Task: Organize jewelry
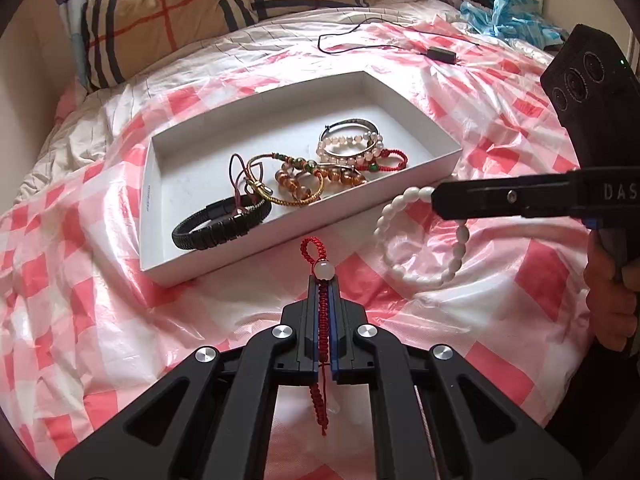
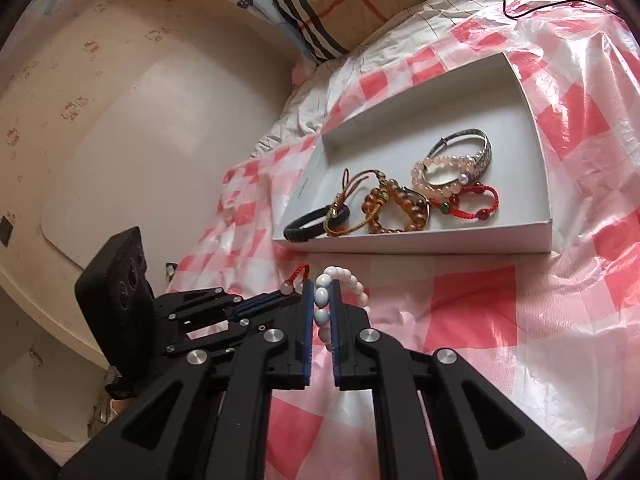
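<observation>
Grippers first: the left hand-held gripper (image 1: 324, 280) points steeply down toward the bed, its jaws clenched on a red braided cord bracelet (image 1: 323, 320). The cord runs lengthwise between the blue pads, its pale round bead (image 1: 323, 269) and a small red loop sticking out past the tips, a loose tail hanging down behind the jaws. The right hand-held gripper (image 2: 322, 284) comes in from the side at a shallower angle, clamped on a white bead bracelet (image 2: 322, 298); the rest of that ring dangles below the tips, and whether it brushes the sheet I cannot tell. A hand (image 1: 612, 304) wraps the right gripper's handle at the picture's edge. Both sets of tips are close together, just short of the near wall of a shallow white box (image 1: 148, 196).

The box lies on a pink-and-white checked plastic sheet (image 1: 100, 320) spread over the bed. Inside it sit a black braided bracelet (image 1: 220, 224), an amber bead bracelet (image 1: 316, 178) tangled with gold cord, a pink bead bracelet (image 1: 348, 150) over a silver bangle (image 1: 352, 124), and a red string bracelet (image 1: 390, 160). Beyond the box lie a black cable (image 1: 352, 32) with a small adapter, a plaid pillow (image 1: 180, 12) and blue crumpled plastic (image 1: 504, 16).
</observation>
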### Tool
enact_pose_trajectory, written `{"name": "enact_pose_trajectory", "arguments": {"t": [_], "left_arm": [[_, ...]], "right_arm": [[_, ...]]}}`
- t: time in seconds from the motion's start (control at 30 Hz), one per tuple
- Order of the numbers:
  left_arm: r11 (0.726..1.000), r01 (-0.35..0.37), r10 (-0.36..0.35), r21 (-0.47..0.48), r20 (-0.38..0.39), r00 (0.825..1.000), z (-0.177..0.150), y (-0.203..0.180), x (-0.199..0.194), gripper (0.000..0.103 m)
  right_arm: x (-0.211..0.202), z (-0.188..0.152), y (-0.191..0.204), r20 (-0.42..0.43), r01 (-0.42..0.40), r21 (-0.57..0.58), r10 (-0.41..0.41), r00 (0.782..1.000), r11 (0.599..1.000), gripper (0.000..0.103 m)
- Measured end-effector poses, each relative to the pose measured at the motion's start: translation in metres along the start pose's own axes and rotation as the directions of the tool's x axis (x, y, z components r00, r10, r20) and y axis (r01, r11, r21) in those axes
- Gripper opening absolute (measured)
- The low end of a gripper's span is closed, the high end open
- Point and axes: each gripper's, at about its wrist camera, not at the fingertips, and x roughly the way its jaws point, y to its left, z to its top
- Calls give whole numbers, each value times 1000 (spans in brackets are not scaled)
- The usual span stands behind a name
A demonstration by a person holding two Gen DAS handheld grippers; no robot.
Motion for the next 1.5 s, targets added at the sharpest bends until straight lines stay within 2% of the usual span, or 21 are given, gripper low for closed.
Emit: {"name": "enact_pose_trajectory", "arguments": {"t": [0.17,0.33,0.53,0.83,0.87,0.9,0.93,0.97,1.07,1.13,1.17,1.2,1.23,1.3,1.4,1.5], "left_arm": [[1000,11,-11,-11,32,999,3,3,-8,4],[993,74,-66,-94,87,994,9,20,-19,4],[964,155,-115,-216,185,976,19,51,-34,4],[923,216,-119,-318,298,947,52,61,-23,4],[917,202,-99,-343,295,950,55,62,-16,7],[915,182,-80,-361,279,957,57,64,-9,19],[911,156,-60,-381,253,966,58,66,-1,30],[907,137,-43,-399,236,971,57,68,3,49],[899,114,-7,-423,247,969,50,73,-3,57],[909,68,42,-411,253,967,43,71,-14,70],[914,26,84,-406,251,964,37,67,-22,81],[915,0,111,-404,251,962,32,65,-30,88],[915,-21,133,-404,250,959,27,61,-38,90],[917,-35,145,-398,250,957,16,55,-56,93],[917,-71,187,-394,265,946,-17,43,-86,95],[905,-108,214,-411,220,952,-53,39,-105,95]], "right_arm": [[-6,5,2,29,-49,11,49,998,999,8],[-14,9,3,78,-100,13,98,992,995,8],[-26,20,3,159,-132,14,128,979,991,8],[-16,66,-4,254,-156,22,145,956,988,9],[-13,70,-6,262,-125,29,113,959,992,9],[-10,73,-9,265,-85,49,70,962,995,16],[-8,74,-15,269,-67,81,43,962,995,31],[-7,72,-21,274,-61,108,29,961,992,35],[-14,63,-29,257,0,144,-37,966,990,36],[-28,54,-25,264,52,142,-88,960,989,39],[-34,49,-22,273,77,135,-112,956,988,40],[-42,42,-16,284,110,126,-142,948,986,48],[-48,34,-11,289,146,116,-174,941,983,61],[-60,12,6,291,246,75,-257,921,966,76],[-68,-23,26,261,365,-7,-351,899,931,83],[-85,-46,47,288,368,-52,-338,896,928,92]]}}
